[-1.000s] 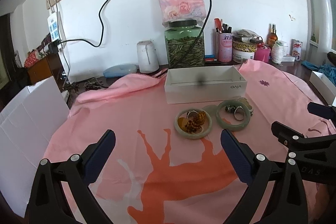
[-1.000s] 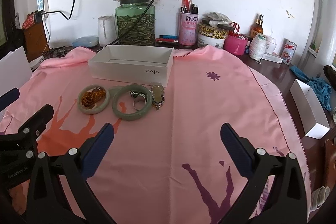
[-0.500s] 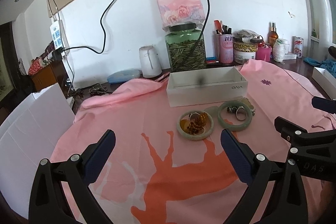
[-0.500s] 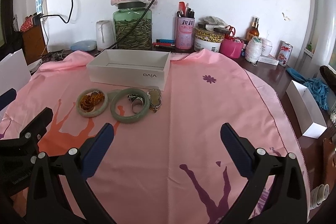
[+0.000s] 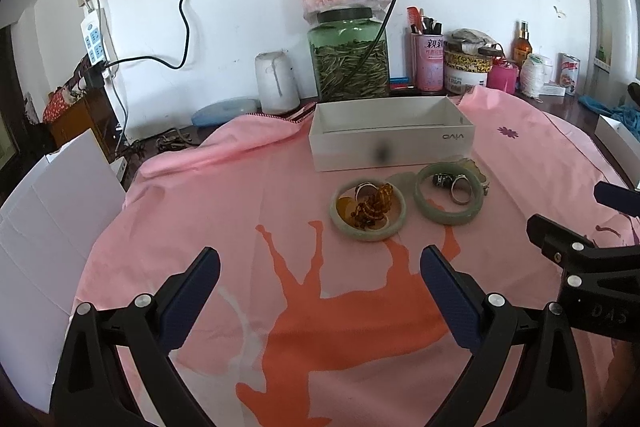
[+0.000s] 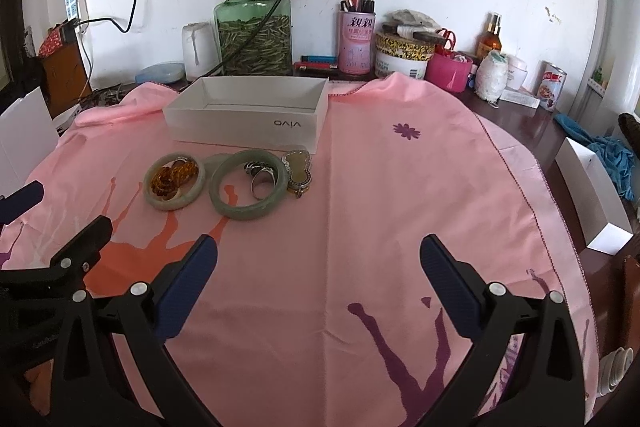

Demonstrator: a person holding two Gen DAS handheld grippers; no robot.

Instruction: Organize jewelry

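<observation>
Two pale green jade bangles lie on the pink cloth in front of an open white box (image 5: 390, 149) (image 6: 248, 121). The left bangle (image 5: 367, 227) (image 6: 175, 201) rings an amber bead bracelet (image 5: 372, 207) (image 6: 172, 177). The right bangle (image 5: 448, 213) (image 6: 248, 209) rings silver rings (image 5: 460, 189) (image 6: 260, 179). A gold pendant (image 6: 298, 171) lies to its right. My left gripper (image 5: 318, 291) is open and empty, short of the bangles. My right gripper (image 6: 318, 287) is open and empty, nearer than the jewelry and to its right.
A green glass jar (image 5: 348, 61), a white cup (image 5: 277, 83), a pink pen holder (image 6: 356, 43), tins and bottles stand along the back wall. A white board (image 5: 44, 227) stands at the left. A white box (image 6: 592, 187) lies off the cloth's right edge.
Both grippers have drawn slightly back and up from the jewelry, which looks a little farther off. Both stay open and empty. The jewelry and box have not moved.
</observation>
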